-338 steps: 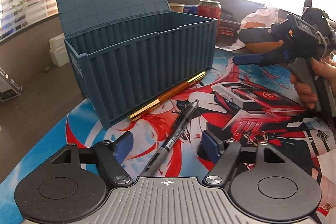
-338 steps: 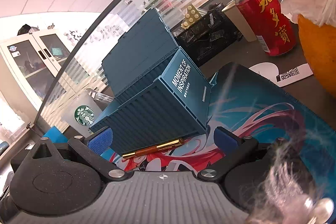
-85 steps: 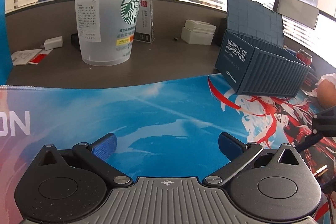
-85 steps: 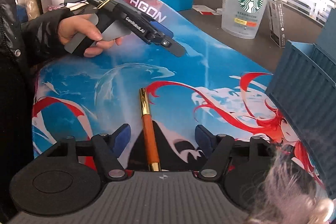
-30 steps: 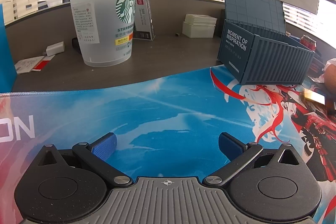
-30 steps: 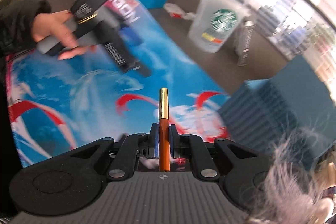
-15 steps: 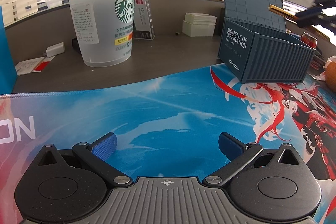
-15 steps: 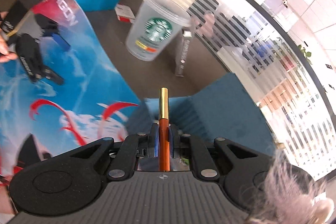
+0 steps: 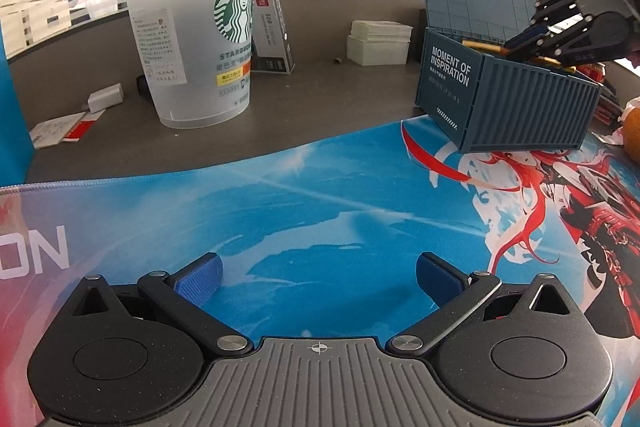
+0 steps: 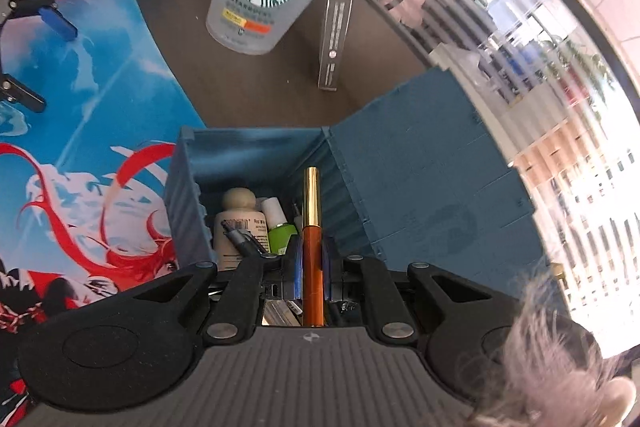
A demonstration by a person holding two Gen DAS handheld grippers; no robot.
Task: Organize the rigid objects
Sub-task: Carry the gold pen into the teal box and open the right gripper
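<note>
We list first the right gripper point(image 10: 311, 269), its blue pads closed tight on an orange pen point(image 10: 312, 263) with a gold cap, the pen running straight ahead between the fingers with the gold end forward. It is held over the open top of a blue container-shaped box point(image 10: 188, 211), whose hinged lid point(image 10: 420, 179) stands raised on the far side. Inside the box we count a beige bottle point(image 10: 239, 223), a green bottle with a white cap point(image 10: 280, 231) just beside it, and a dark grey pen point(image 10: 240, 241) lying against the beige bottle; anything deeper is hidden by the gripper. From the left wrist view the same box point(image 9: 516, 107), lettered "MOMENT OF INSPIRATION", sits at the far right edge of the printed desk mat point(image 9: 320, 211), partly on the mat and partly on the grey desk point(image 9: 320, 107), with the right gripper point(image 9: 532, 41) above its open top and the gold end point(image 9: 482, 46) of the pen showing over the rim. The left gripper point(image 9: 318, 277) hangs low over the blue part of the mat, spread wide, with nothing between its pads. On the desk beyond the mat's far edge stand a clear Starbucks cup point(image 9: 196, 47), a narrow grey carton point(image 9: 272, 31) beside it, and a stack of white boxes point(image 9: 378, 41).
</note>
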